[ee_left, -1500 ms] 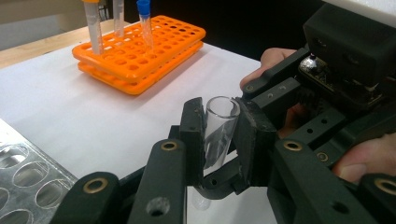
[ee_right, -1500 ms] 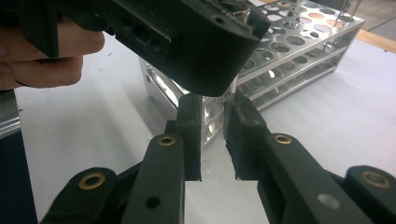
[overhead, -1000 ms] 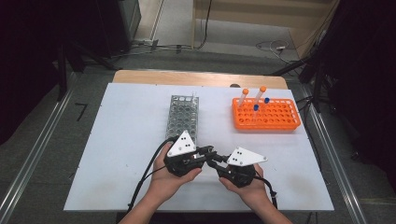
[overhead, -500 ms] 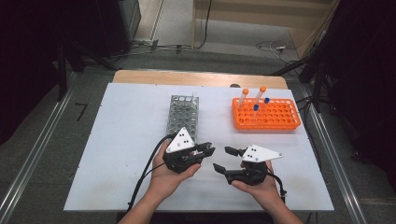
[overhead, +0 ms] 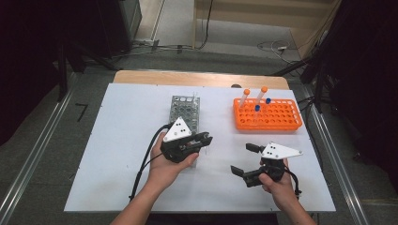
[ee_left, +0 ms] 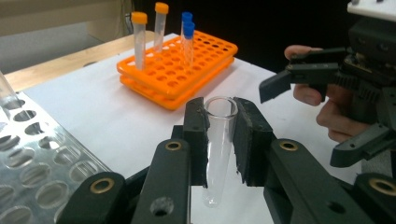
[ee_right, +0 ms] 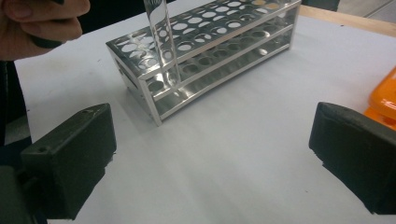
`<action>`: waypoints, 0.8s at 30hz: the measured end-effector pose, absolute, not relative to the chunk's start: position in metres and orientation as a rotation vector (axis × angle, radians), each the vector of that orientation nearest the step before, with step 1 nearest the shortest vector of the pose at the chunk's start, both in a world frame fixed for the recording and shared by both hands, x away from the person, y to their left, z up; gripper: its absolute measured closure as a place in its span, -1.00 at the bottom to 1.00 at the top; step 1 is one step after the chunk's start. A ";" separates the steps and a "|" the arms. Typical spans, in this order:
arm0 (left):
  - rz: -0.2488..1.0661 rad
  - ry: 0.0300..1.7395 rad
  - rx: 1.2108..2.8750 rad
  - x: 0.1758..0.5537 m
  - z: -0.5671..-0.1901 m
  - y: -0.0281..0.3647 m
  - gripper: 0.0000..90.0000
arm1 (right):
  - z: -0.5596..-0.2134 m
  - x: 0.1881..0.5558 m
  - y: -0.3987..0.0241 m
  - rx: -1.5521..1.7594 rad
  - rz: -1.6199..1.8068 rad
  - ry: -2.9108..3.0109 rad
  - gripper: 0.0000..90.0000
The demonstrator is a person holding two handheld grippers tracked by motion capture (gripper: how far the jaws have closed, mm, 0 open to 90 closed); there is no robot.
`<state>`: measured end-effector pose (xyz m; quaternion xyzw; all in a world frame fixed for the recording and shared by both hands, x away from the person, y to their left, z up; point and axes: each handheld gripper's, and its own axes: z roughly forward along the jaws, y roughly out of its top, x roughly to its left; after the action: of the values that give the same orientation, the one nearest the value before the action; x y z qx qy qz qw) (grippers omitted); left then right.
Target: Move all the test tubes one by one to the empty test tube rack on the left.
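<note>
The white table stands on a grey floor with dark surrounds. On it sit an orange rack and a metal rack. The left gripper clamps a clear, uncapped tube upright near the metal rack. The right gripper, jaws just opened with nothing between them, hangs apart. I'd keep the tube vertical and centre it over a hole before lowering.

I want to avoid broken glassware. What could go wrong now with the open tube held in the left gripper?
The left gripper pinches the uncapped clear tube only near its rim, so it might slip or crack. The metal rack stands close beside it; the tube's hanging bottom could knock against the frame.
</note>
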<state>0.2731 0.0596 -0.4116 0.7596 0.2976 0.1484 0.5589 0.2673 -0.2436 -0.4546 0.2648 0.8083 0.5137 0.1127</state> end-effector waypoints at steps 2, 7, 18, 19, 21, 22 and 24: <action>0.356 0.706 1.786 0.278 -0.409 0.060 0.70 | -0.454 0.268 -0.250 0.789 1.524 2.360 -1.00; 0.370 0.715 1.781 0.289 -0.403 0.062 0.70 | -0.455 0.271 -0.264 0.824 1.498 2.333 -1.00; 0.423 0.770 1.766 0.315 -0.395 0.072 0.70 | -0.461 0.285 -0.292 0.913 1.498 2.286 -1.00; 0.429 0.773 1.763 0.318 -0.394 0.073 0.70 | -0.461 0.286 -0.294 0.920 1.501 2.281 -1.00; 0.440 0.778 1.762 0.323 -0.391 0.074 0.70 | -0.461 0.288 -0.299 0.939 1.509 2.268 -1.00; 0.447 0.779 1.760 0.326 -0.389 0.074 0.70 | -0.462 0.289 -0.301 0.941 1.508 2.264 -1.00; 0.461 0.781 1.756 0.331 -0.386 0.074 0.70 | -0.463 0.290 -0.304 0.944 1.502 2.255 -1.00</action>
<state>0.3307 0.0744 -0.3861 0.7421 0.3299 0.1946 0.5501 0.2902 -0.3041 -0.4626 0.3259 0.7787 0.5186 0.1358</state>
